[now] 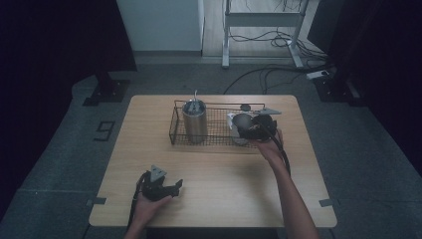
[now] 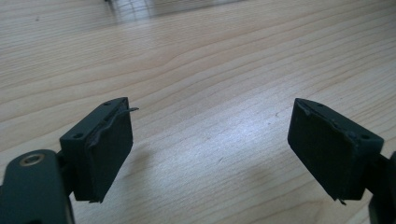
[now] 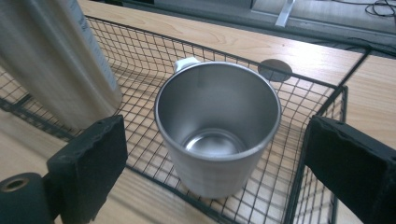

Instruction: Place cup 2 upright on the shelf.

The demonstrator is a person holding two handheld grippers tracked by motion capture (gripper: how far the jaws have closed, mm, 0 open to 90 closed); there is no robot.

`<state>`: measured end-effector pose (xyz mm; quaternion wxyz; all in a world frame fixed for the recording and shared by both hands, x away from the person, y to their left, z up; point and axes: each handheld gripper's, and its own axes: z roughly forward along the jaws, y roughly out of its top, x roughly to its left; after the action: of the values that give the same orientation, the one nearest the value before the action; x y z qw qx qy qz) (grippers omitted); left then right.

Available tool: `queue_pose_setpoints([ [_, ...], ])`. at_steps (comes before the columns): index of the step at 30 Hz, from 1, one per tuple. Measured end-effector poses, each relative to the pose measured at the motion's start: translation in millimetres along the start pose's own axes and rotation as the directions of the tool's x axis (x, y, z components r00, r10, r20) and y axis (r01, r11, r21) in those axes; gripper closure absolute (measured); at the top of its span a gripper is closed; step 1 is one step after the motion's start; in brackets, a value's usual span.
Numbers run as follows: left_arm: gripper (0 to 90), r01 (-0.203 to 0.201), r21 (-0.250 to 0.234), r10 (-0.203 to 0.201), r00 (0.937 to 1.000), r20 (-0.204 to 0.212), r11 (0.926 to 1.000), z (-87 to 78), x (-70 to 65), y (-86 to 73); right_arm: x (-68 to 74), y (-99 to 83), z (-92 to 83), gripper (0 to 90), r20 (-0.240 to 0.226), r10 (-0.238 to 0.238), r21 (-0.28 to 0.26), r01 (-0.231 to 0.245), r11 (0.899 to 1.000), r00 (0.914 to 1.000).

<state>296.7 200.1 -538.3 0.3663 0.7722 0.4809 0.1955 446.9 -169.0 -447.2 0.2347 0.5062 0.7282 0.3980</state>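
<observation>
Standing in wire basket (image 3: 322, 100): steel cup (image 3: 217, 126) beside tall flask (image 3: 56, 60); right gripper (image 3: 215, 158) jaws released, left gripper (image 2: 210, 154) jaws released

The high view is dim and bluish, its corners sinking into near black, with the pale wooden table (image 1: 214, 169) the brightest surface and fine detail grainy. Soft shadows fall beside the forearms. Both gripper views are much brighter and warmer. In the left gripper view a broad sheen of glare crosses the wood grain, and the far edge blurs. In the right gripper view the shiny steel cup (image 3: 217, 126) catches soft highlights inside, while the tall brushed-metal canister (image 3: 56, 60) smears out of focus.
</observation>
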Motion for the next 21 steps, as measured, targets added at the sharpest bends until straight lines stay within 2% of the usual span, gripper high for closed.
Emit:
queue_pose_setpoints([
  [10, 14.4, 0.011, -0.004, -0.011, 0.9998, -0.019, 0.9999, -2.4, 2.7, -1.3, -2.0, -27.7, -31.8, 10.8, -0.03, -0.016, -0.052, 0.015, 0.999, 0.9994],
  [15, 14.4, 0.014, -0.007, -0.014, 0.9997, -0.018, 0.9999, -4.0, 3.0, -1.1, 0.0, -47.0, -46.3, 11.4, -0.035, -0.028, -0.077, 0.025, 0.997, 0.999],
  [18, 14.4, 0.013, -0.007, -0.013, 0.9997, -0.018, 0.9999, -3.9, 3.1, -1.3, 0.1, -61.5, -54.9, 12.8, -0.043, -0.014, -0.098, 0.01, 0.995, 0.999],
  [21, 14.4, 0.014, -0.003, -0.014, 0.9998, -0.017, 0.9999, -3.1, 3.2, -1.9, 1.3, -76.9, -61.4, 12.9, -0.043, -0.019, -0.097, 0.015, 0.995, 0.9989],
])
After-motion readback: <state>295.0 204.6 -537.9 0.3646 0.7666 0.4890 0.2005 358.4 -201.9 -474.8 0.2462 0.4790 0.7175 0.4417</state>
